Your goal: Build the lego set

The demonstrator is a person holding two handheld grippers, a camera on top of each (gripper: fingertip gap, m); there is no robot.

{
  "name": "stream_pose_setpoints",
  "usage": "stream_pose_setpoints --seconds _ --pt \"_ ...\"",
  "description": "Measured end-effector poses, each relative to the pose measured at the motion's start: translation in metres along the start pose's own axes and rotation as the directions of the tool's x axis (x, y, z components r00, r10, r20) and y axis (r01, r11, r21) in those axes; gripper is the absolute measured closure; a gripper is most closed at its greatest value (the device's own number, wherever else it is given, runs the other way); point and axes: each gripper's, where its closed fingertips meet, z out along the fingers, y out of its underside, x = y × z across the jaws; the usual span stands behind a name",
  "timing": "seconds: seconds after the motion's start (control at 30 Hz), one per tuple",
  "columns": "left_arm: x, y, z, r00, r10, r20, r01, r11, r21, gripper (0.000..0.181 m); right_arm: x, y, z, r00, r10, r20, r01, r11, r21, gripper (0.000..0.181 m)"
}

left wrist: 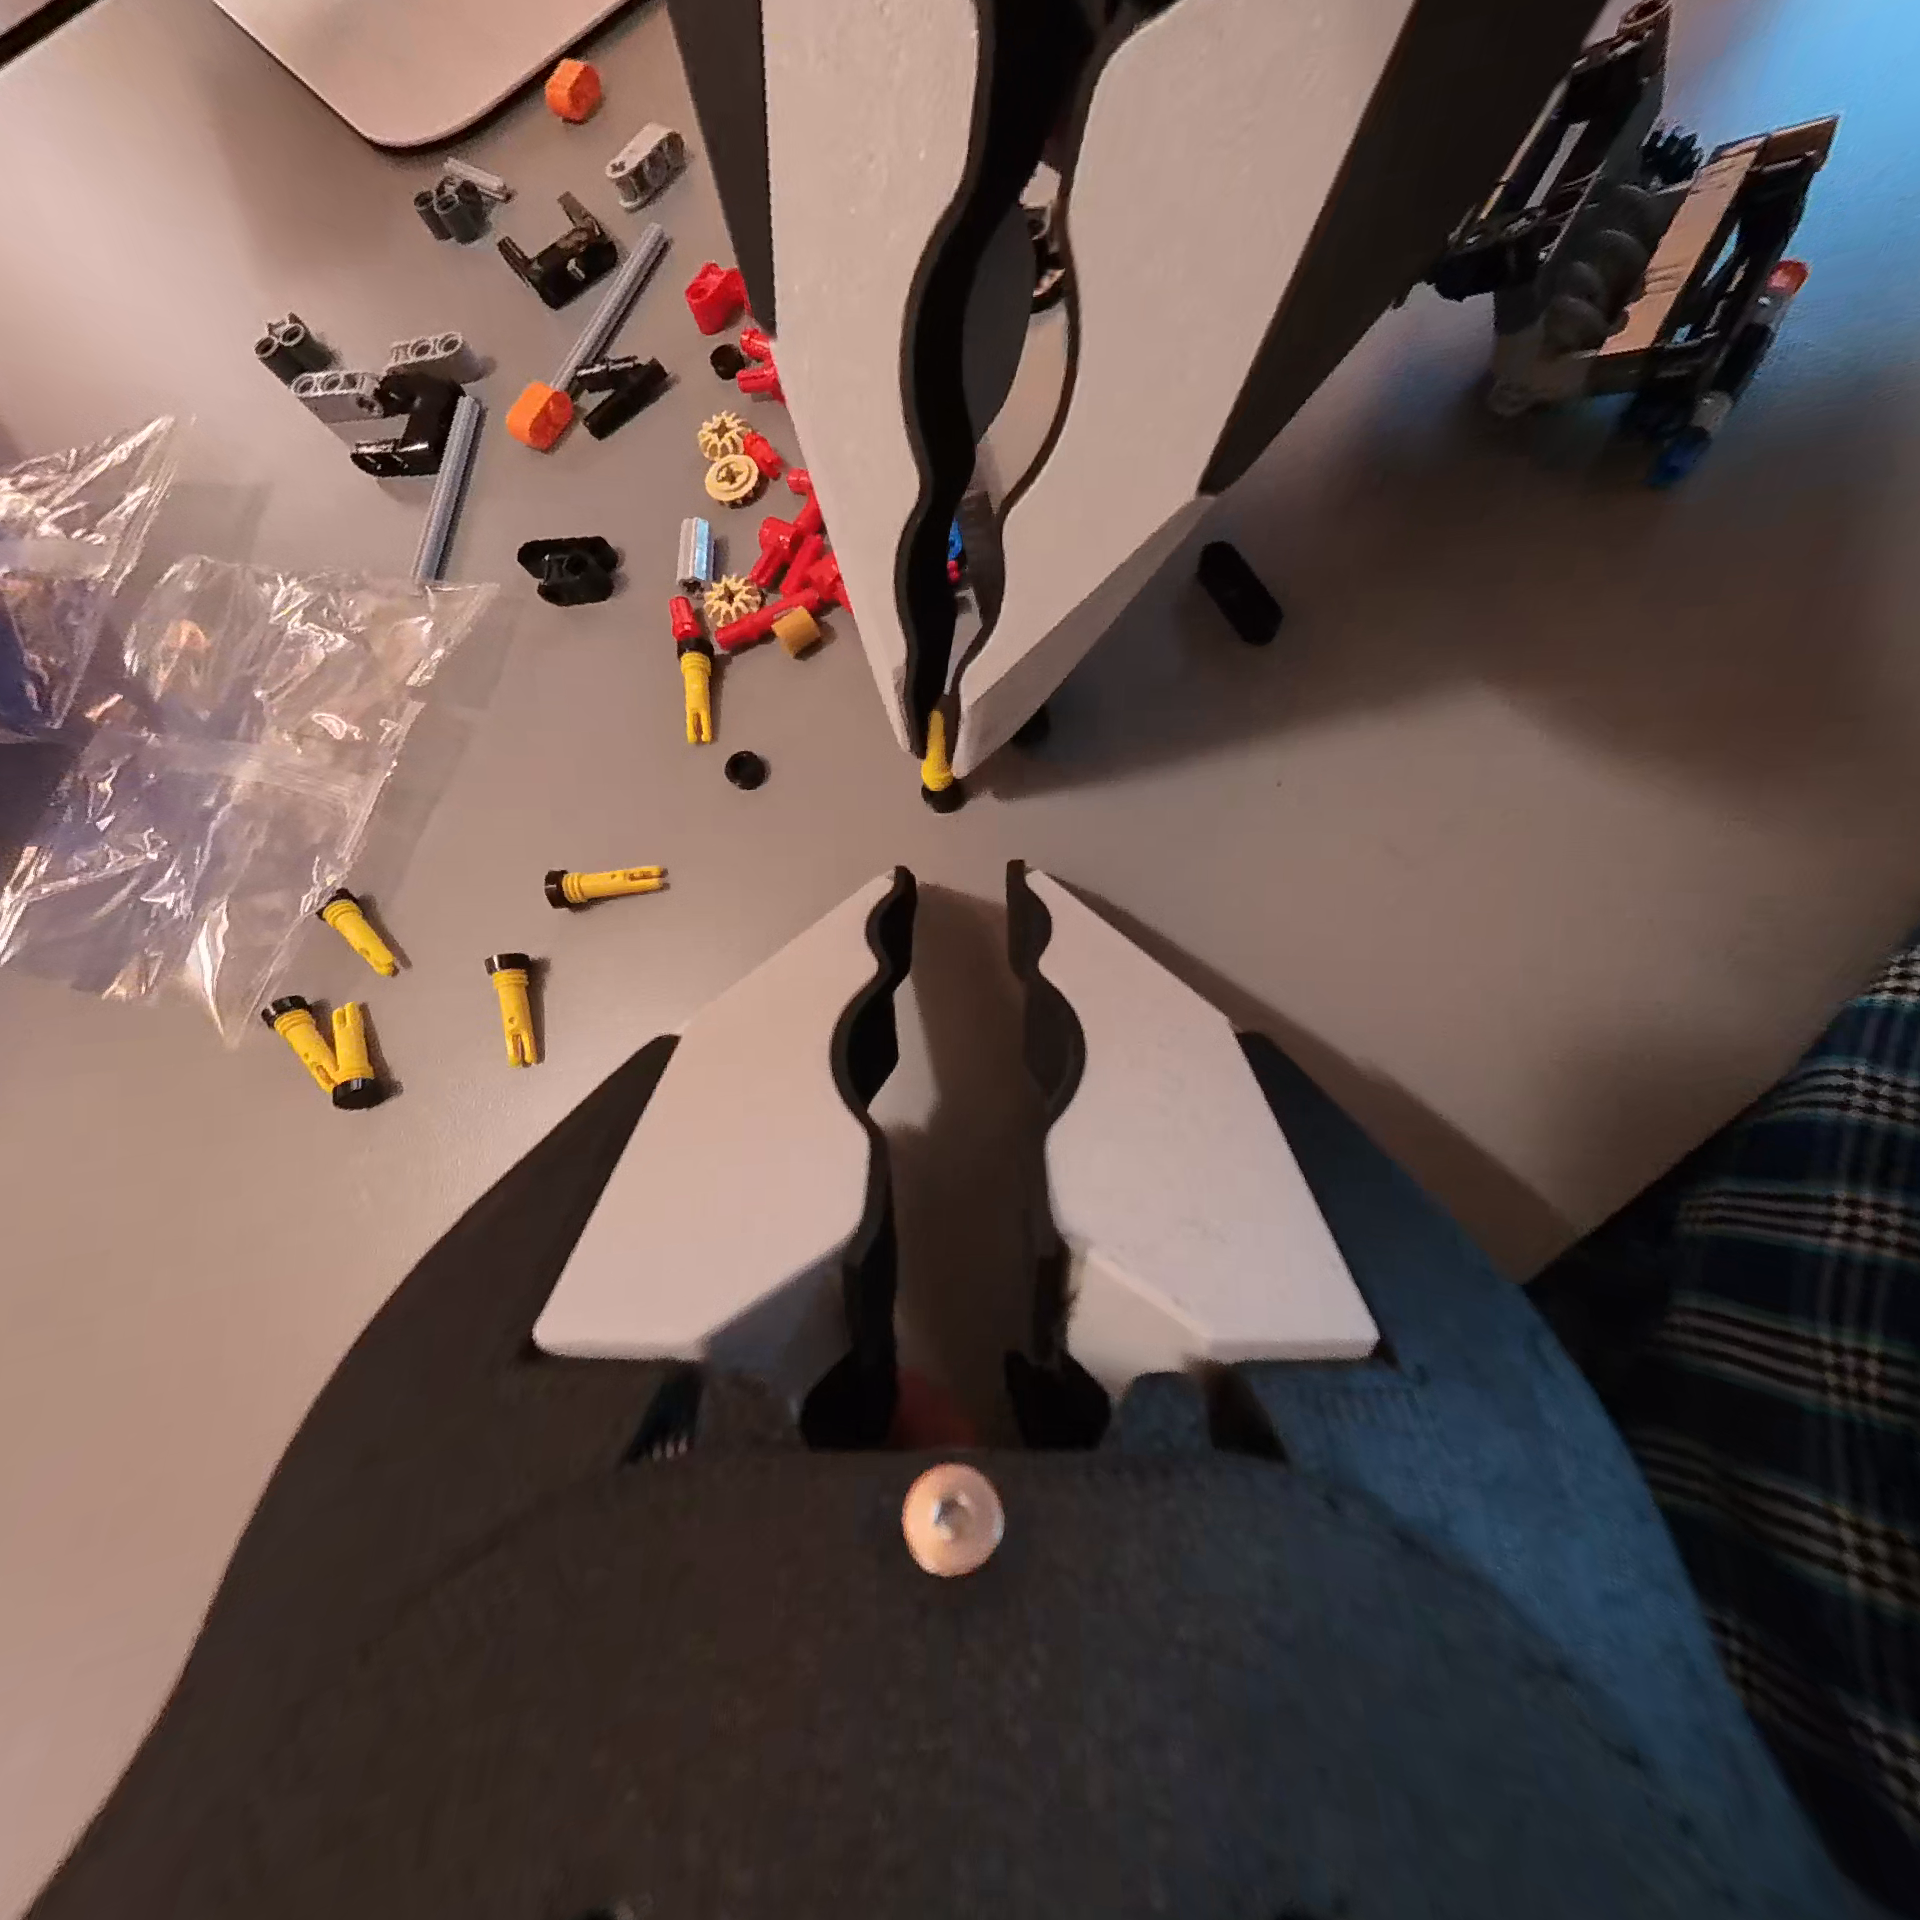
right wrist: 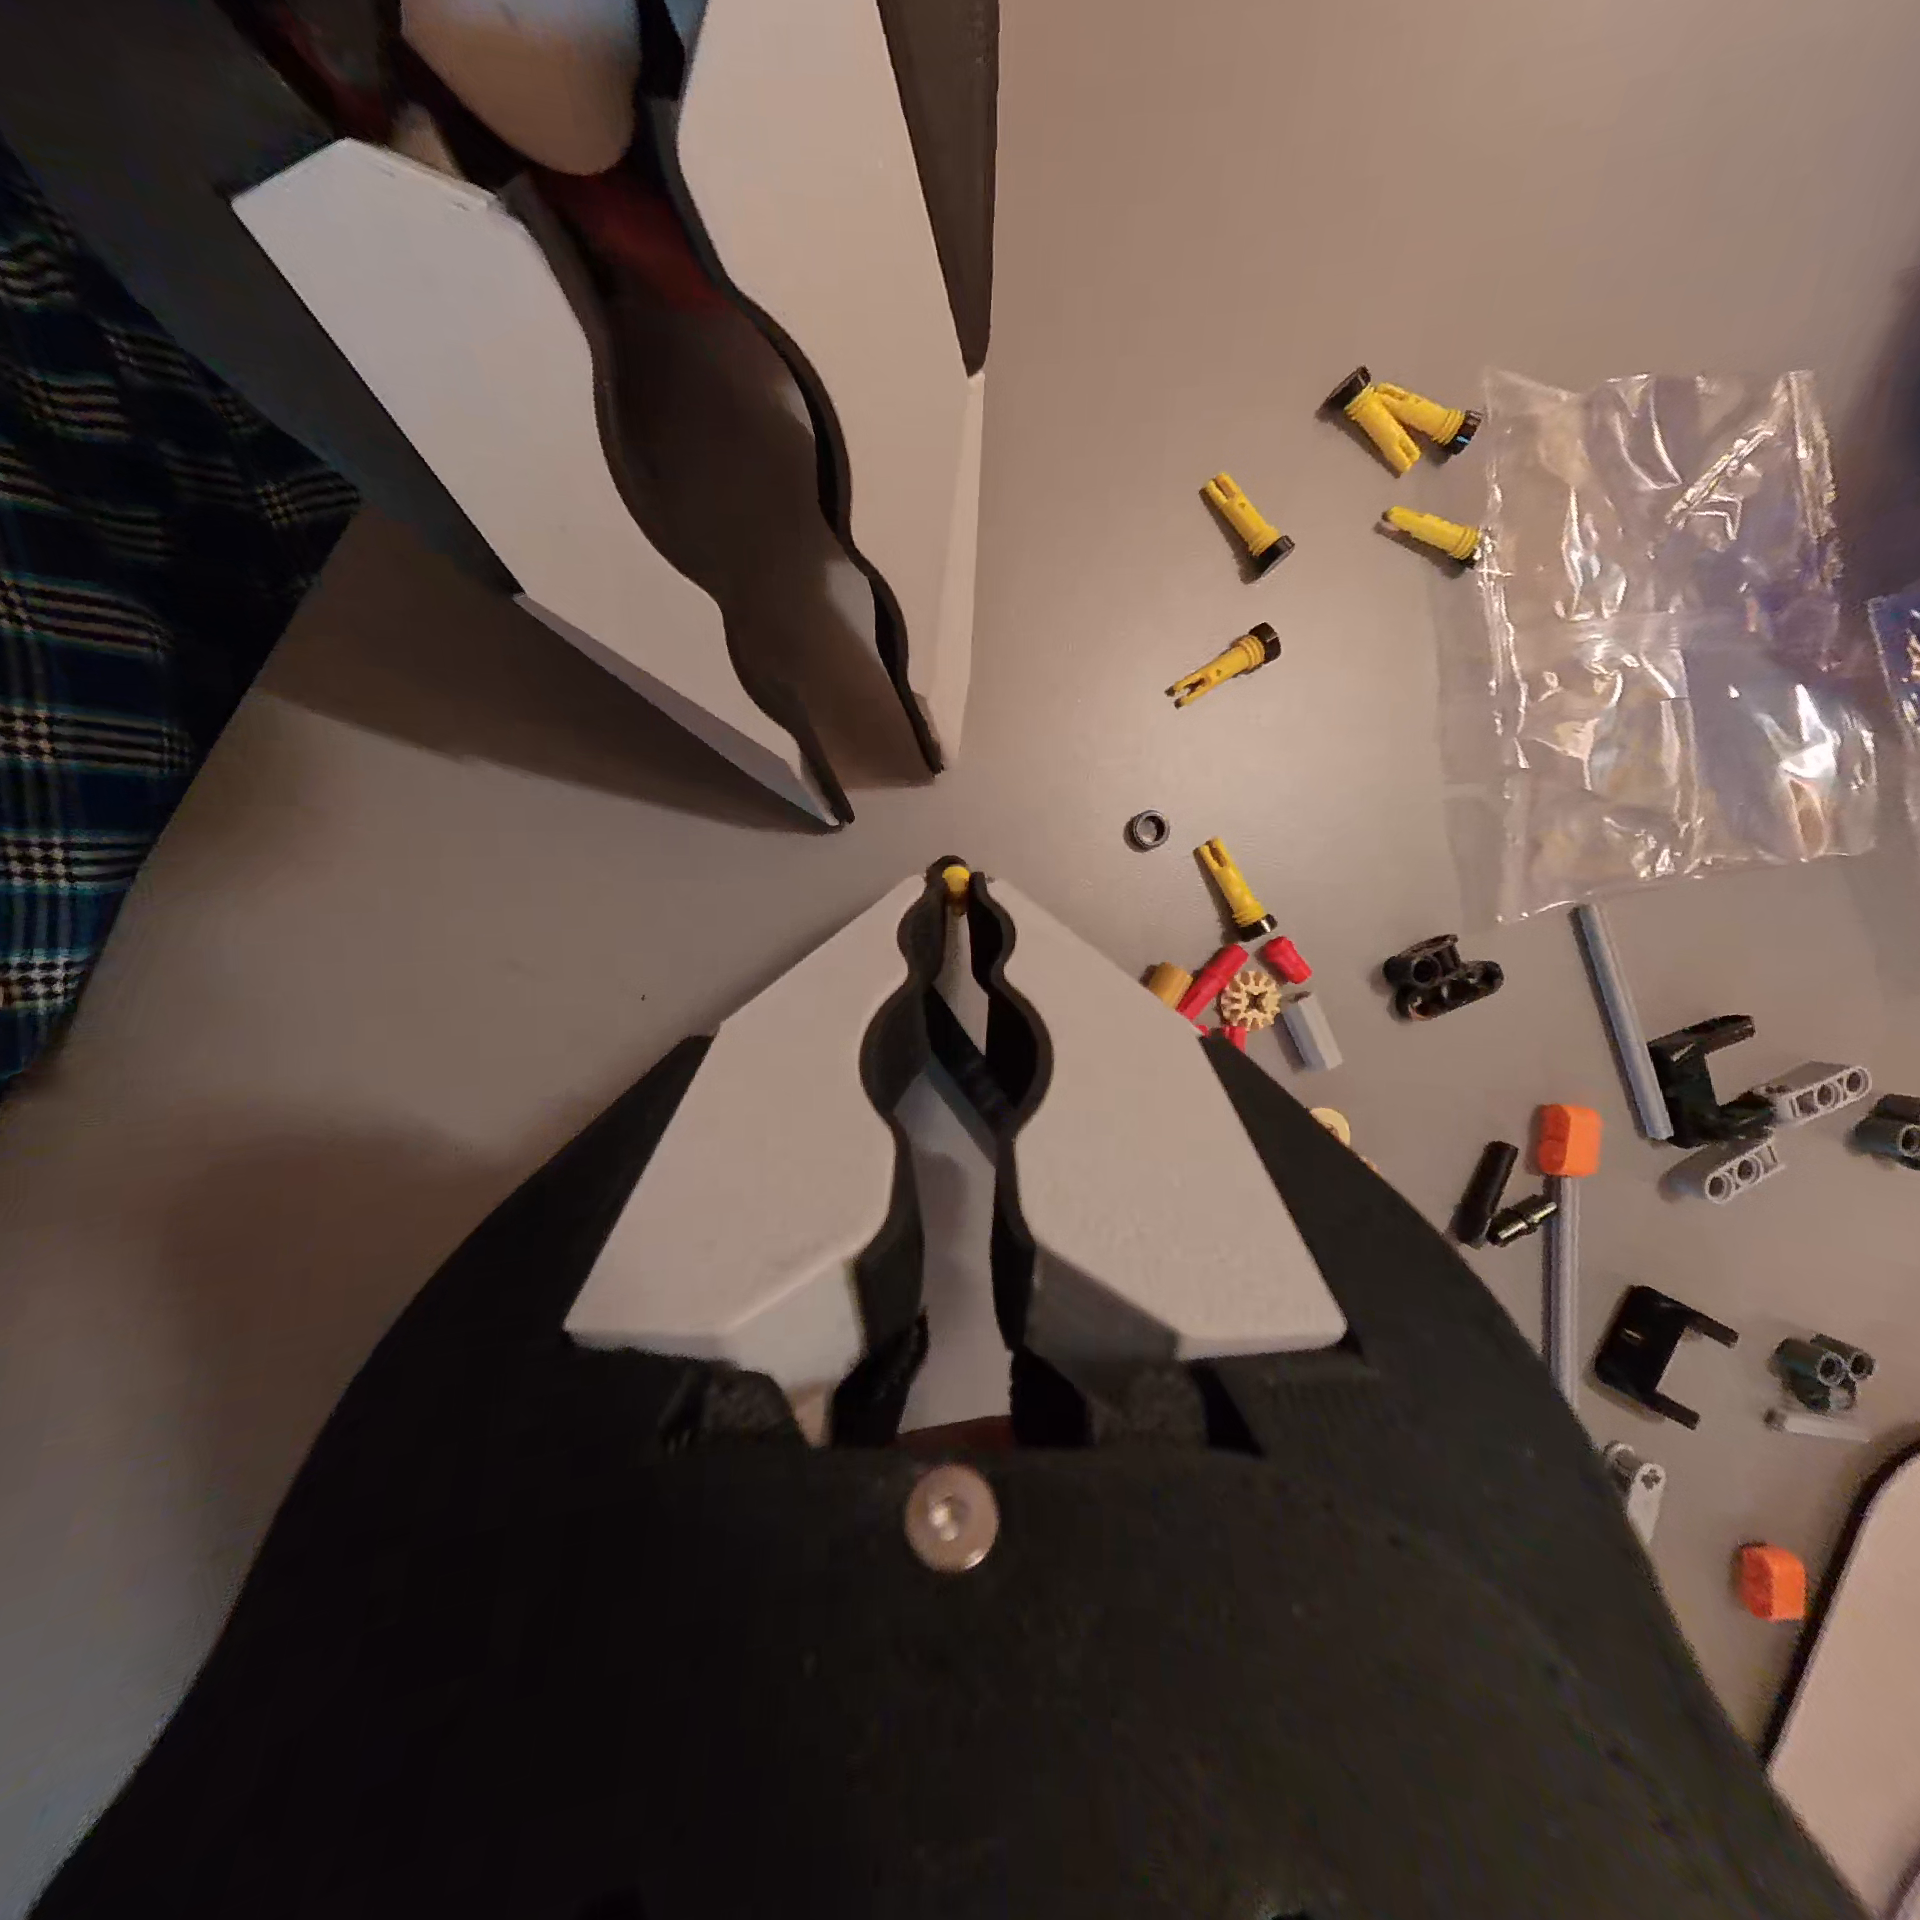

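Right gripper point(right wrist: 951, 891) is pinched closed on a small yellow plastic lego pin with a black bushing on its end point(left wrist: 937, 767). Left gripper point(left wrist: 958, 881) sits just short of it, parted by a narrow gap, holding nothing. Pin's long axis runs roughly in line with the right fingers, bushing end pointing at the grey tabletop point(left wrist: 1351, 831), on it or just above, can't tell. Likely seating the bushing: press straight along the axis, avoid side load or the pin twists out of the tips. Spare yellow pins point(left wrist: 603, 883) lie nearby
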Motion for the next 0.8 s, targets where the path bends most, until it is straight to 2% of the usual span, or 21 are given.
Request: stream_pose_setpoints --seconds 0.23,0.47,0.8 --pt "0.0007 -0.0001 0.0004 1.0 0.003 -0.004 -0.003 1.0 0.0 0.166 -0.0008 -0.0013 0.0009 1.0 -0.001 0.01 0.001 1.0 0.002 0.18" --pt "0.0015 -0.0003 0.0005 1.0 0.015 -0.001 -0.015 1.0 0.0 0.168 -0.0016 -0.0017 0.0027 0.997 -0.072 -0.001 0.072 0.996 -0.053 0.179" --pt "0.0054 0.0004 -0.0011 1.0 0.021 -0.009 -0.021 1.0 0.003 0.17 -0.0037 -0.0008 0.0032 0.992 -0.109 0.055 0.117 0.977 -0.177 0.179"
